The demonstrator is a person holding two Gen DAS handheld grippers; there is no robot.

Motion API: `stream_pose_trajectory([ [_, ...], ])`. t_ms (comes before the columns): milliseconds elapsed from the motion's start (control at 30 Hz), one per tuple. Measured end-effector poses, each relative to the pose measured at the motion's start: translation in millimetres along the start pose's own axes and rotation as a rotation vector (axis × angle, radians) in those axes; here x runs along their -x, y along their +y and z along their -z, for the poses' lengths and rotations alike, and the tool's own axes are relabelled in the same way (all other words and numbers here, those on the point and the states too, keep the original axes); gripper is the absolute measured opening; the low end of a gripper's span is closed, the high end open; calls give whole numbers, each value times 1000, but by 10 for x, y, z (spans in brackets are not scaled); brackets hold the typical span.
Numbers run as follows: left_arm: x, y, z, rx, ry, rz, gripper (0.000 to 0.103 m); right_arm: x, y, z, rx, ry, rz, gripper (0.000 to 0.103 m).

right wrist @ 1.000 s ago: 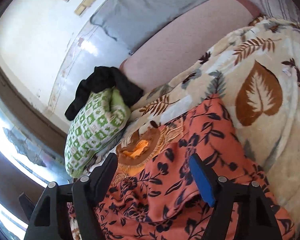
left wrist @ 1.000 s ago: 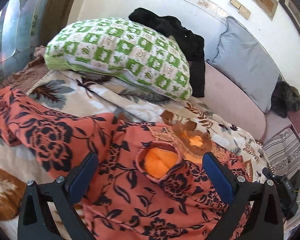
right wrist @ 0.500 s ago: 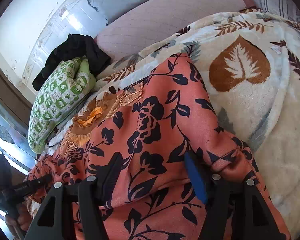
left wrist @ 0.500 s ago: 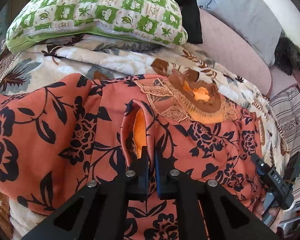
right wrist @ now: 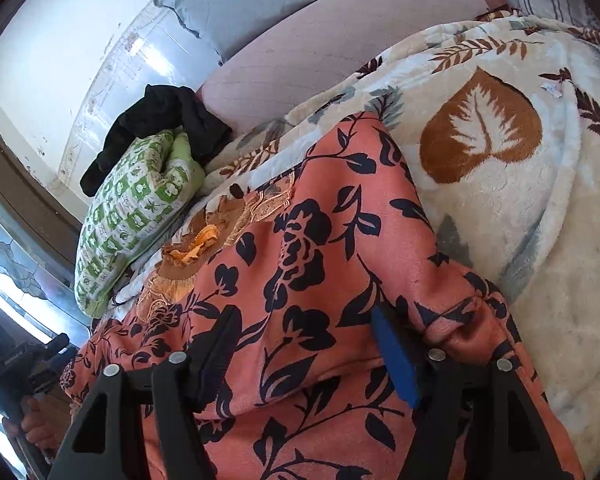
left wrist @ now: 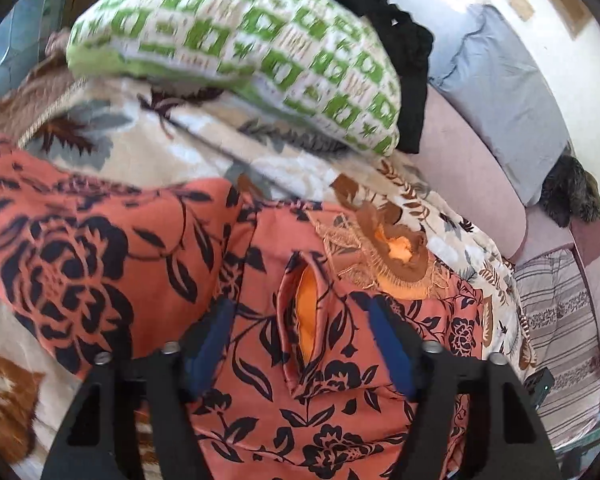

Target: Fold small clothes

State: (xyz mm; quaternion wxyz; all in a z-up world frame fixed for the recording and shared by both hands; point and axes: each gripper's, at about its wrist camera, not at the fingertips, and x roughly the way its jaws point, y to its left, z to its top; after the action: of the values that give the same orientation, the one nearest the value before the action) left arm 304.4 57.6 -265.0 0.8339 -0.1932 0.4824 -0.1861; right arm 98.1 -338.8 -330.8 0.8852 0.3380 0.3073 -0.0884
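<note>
An orange dress with black flower print [left wrist: 100,264] lies spread on a leaf-print blanket [left wrist: 172,148]. Its brown embroidered neckline [left wrist: 396,248] points away from me. A sleeve cuff with orange lining [left wrist: 306,316] lies folded onto the chest, between the open fingers of my left gripper [left wrist: 300,344], which holds nothing. In the right wrist view the dress [right wrist: 320,240] runs under my right gripper [right wrist: 308,344]. Its fingers are apart and straddle a raised ridge of the fabric without pinching it.
A green and white pillow [left wrist: 240,44] with a black garment [left wrist: 380,12] on it lies beyond the dress. A grey pillow [left wrist: 508,108] and pink mattress [left wrist: 468,172] sit at the back right. The blanket [right wrist: 520,160] extends right of the dress.
My left gripper was shut on the sleeve cuff half a second ago and has now opened and let it go on the chest. My right gripper stays open over the fabric.
</note>
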Motion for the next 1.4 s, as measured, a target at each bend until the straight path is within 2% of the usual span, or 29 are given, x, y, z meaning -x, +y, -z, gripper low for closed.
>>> stream_pose_trajectory([
  [67, -38, -42, 52, 11, -17, 17, 75, 1, -4, -2, 0, 0, -1, 71],
  [133, -54, -150, 114, -45, -37, 7, 76, 6, -10, -2, -2, -1, -5, 71],
  [233, -255, -291, 210, -156, -5, -77, 79, 15, -27, 2, -5, -3, -12, 71],
  [267, -336, -305, 242, -186, 17, -101, 73, 16, -30, -1, -6, -4, -14, 71],
  [300, -434, -321, 287, -213, 41, -127, 39, 17, -32, 1, -7, -5, -15, 71],
  [333, -544, -340, 325, -234, 78, -149, 16, 19, -32, 1, -8, -5, -16, 71],
  [367, -585, -350, 357, -249, 95, -158, 3, 20, -36, 2, -9, -6, -16, 71],
  [467, -358, -437, 351, -281, 15, -131, 3, 26, -39, 10, -10, -9, -17, 71],
  [567, 76, -502, 242, -290, -104, -46, 3, 26, -39, 9, -10, -9, -17, 71],
  [667, 352, -476, 138, -283, -162, 17, 3, 28, -38, 7, -9, -9, -17, 71],
  [733, 387, -415, 86, -258, -160, 17, 3, 27, -41, 5, -9, -9, -17, 71],
  [800, 317, -341, 25, -222, -132, -66, 11, 28, -43, 4, -9, -9, -17, 71],
  [833, 255, -284, 12, -202, -101, -141, 19, 31, -42, 3, -9, -9, -17, 71],
  [867, 224, -204, -11, -180, -76, -188, 36, 29, -44, 2, -8, -9, -17, 71],
  [900, 223, -120, -23, -150, -68, -214, 41, 28, -45, 2, -8, -9, -17, 71],
  [933, 269, -16, -46, -114, -78, -230, 41, 29, -47, 1, -8, -9, -17, 71],
  [1033, 628, 296, -165, -18, -181, -258, 42, 27, -47, 1, -8, -9, -18, 71],
  [1067, 788, 425, -211, 17, -224, -284, 49, 28, -44, 4, -8, -9, -16, 71],
  [1100, 977, 568, -235, 60, -269, -325, 64, 29, -43, 3, -7, -10, -16, 71],
  [1167, 1295, 895, -246, 160, -339, -419, 77, 28, -37, 2, -6, -9, -14, 71],
  [1233, 1572, 1265, -218, 273, -373, -483, 77, 27, -36, 1, -6, -10, -14, 71],
  [1300, 1751, 1632, -156, 392, -353, -479, 77, 28, -35, 2, -5, -9, -14, 71],
  [1400, 1780, 2034, -45, 527, -278, -373, 77, 26, -33, 0, -3, -9, -12, 71],
])
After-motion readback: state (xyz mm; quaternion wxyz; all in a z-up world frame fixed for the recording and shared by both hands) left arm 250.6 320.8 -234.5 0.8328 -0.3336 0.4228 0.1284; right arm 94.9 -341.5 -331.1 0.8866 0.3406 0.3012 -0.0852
